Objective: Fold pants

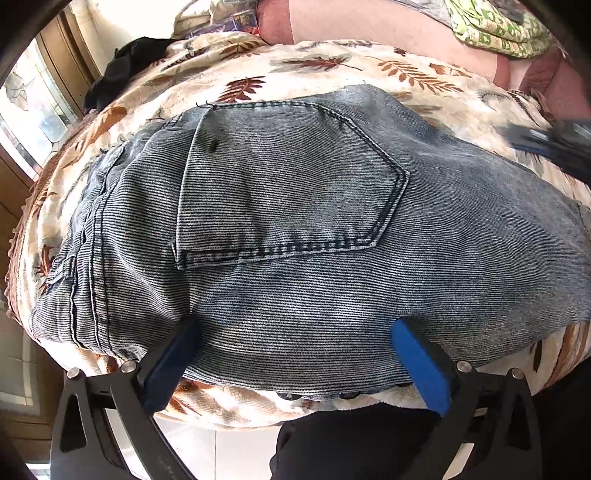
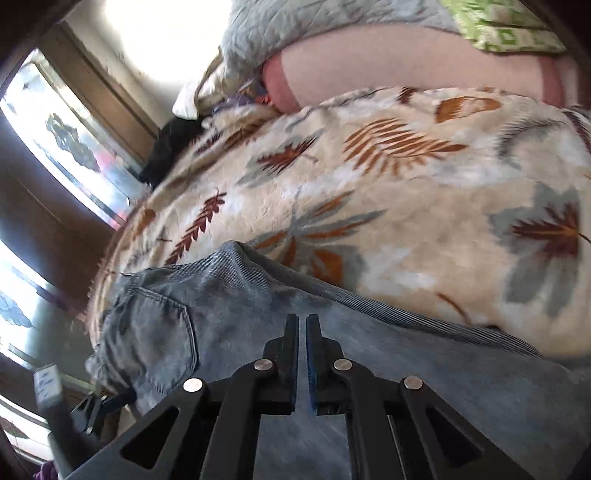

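Observation:
Washed blue jeans [image 1: 295,221] lie flat on a leaf-print blanket [image 1: 332,70], back pocket [image 1: 288,177] up, waistband to the left. My left gripper [image 1: 295,332] is open, its blue-padded fingers [image 1: 421,365] wide apart over the jeans' near edge, holding nothing. In the right wrist view the jeans [image 2: 258,295] lie below my right gripper [image 2: 302,321], whose jaws stand nearly together with only a thin gap and no cloth between them. The right gripper also shows at the right edge of the left wrist view [image 1: 554,144].
The blanket [image 2: 406,192] covers a bed. A black garment [image 1: 122,70] lies at the far left corner. Pink pillows [image 1: 369,22] and a green patterned quilt [image 1: 495,26] are at the back. Wooden window frames [image 2: 92,122] stand at left. The bed's near edge drops to a tiled floor [image 1: 221,454].

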A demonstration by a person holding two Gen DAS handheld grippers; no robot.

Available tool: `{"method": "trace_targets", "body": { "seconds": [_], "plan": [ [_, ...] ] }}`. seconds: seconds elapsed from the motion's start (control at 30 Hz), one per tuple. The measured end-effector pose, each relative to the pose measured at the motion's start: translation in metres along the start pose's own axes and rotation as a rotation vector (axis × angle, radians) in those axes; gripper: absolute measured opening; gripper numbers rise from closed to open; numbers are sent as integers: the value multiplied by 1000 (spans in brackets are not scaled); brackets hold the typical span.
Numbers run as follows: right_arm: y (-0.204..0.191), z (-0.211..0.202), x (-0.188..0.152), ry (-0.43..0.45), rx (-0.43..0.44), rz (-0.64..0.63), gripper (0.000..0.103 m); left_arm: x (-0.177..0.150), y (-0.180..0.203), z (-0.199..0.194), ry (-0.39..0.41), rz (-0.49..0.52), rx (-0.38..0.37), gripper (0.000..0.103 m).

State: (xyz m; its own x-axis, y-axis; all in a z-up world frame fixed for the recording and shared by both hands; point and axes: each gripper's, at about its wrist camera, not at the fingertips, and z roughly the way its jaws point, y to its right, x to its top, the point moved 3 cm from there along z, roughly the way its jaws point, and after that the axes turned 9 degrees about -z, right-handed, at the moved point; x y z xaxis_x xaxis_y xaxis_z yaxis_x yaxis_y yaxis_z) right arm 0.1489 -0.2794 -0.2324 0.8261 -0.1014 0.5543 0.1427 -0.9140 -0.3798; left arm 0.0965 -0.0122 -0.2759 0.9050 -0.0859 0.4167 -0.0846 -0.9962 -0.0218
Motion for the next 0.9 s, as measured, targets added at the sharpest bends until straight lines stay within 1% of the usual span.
{"method": "trace_targets", "body": {
  "seconds": [0.07, 0.13, 0.2, 0.27, 0.3, 0.37, 0.43, 0.5, 0.6, 0.63, 0.77, 0.9],
  "plan": [
    [17, -30, -10, 32, -22, 30, 6, -3, 3, -2, 22, 10, 18, 103],
    [35, -65, -26, 55, -72, 36, 6, -4, 7, -6, 6, 22, 39, 103],
    [47, -91, -43, 76, -90, 57, 6, -2, 11, -13, 1, 4, 61, 103],
    [58, -116, -62, 103, -104, 77, 6, 0, 18, -27, 58, -6, 63, 103],
    [62, -125, -73, 105, -124, 81, 7, 1, 23, -36, 89, 3, 69, 103],
    [69, -134, -87, 93, -155, 89, 15, 4, 37, -51, 144, 31, 91, 103],
    [75, -138, -103, 83, -175, 96, 19, 5, 50, -59, 174, 54, 89, 103],
    [77, -136, -113, 71, -170, 107, 19, 9, 57, -62, 179, 59, 81, 103],
    [77, -135, -119, 57, -184, 92, 19, 10, 68, -64, 184, 60, 67, 103],
    [76, -134, -121, 59, -175, 87, 19, 15, 72, -61, 187, 60, 68, 103],
    [73, -127, -128, 47, -185, 54, 19, 13, 83, -69, 213, 54, 46, 103],
    [79, -123, -136, 38, -169, 66, 19, 12, 89, -78, 238, 65, 38, 103]
  ]
}}
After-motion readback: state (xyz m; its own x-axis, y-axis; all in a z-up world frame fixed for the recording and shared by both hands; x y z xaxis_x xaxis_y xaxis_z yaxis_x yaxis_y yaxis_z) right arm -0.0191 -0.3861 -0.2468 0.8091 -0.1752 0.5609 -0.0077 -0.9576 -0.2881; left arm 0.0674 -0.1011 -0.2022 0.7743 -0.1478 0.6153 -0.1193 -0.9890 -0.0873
